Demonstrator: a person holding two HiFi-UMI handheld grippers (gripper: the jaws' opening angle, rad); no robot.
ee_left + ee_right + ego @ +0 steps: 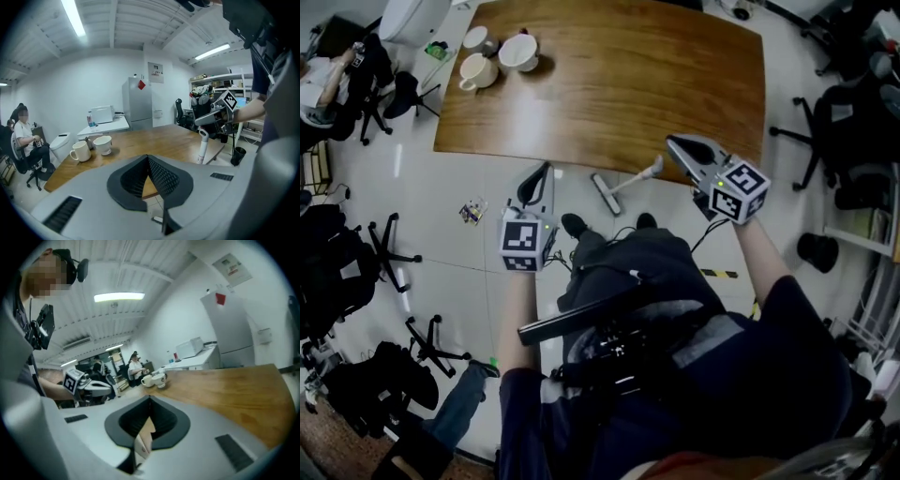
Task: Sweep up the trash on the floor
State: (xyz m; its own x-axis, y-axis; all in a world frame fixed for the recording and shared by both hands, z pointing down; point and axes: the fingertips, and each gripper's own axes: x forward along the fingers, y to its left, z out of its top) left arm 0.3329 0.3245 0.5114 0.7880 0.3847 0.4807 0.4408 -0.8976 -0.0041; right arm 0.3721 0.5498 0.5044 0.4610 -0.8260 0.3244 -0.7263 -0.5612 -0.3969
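A small heap of coloured trash [472, 212] lies on the white floor left of my left gripper [546, 168]. A white broom stands by the table's near edge, its head [605, 194] on the floor and its handle [643, 174] rising toward my right gripper [671, 141]. In the left gripper view the handle [202, 147] stands upright just under the right gripper [213, 118], not gripped. The left gripper [148, 157] is shut with nothing in it. My right gripper [150, 399] is also shut, and a white piece [142, 444] shows low behind its jaws.
A wooden table [675, 75] fills the far side, with two cups [478, 70] and a bowl-like cup [518, 52] at its left end. Office chairs [389, 248] stand at the left and another [839, 122] at the right. A black bin [817, 251] is at the right. A person [26, 136] sits far left.
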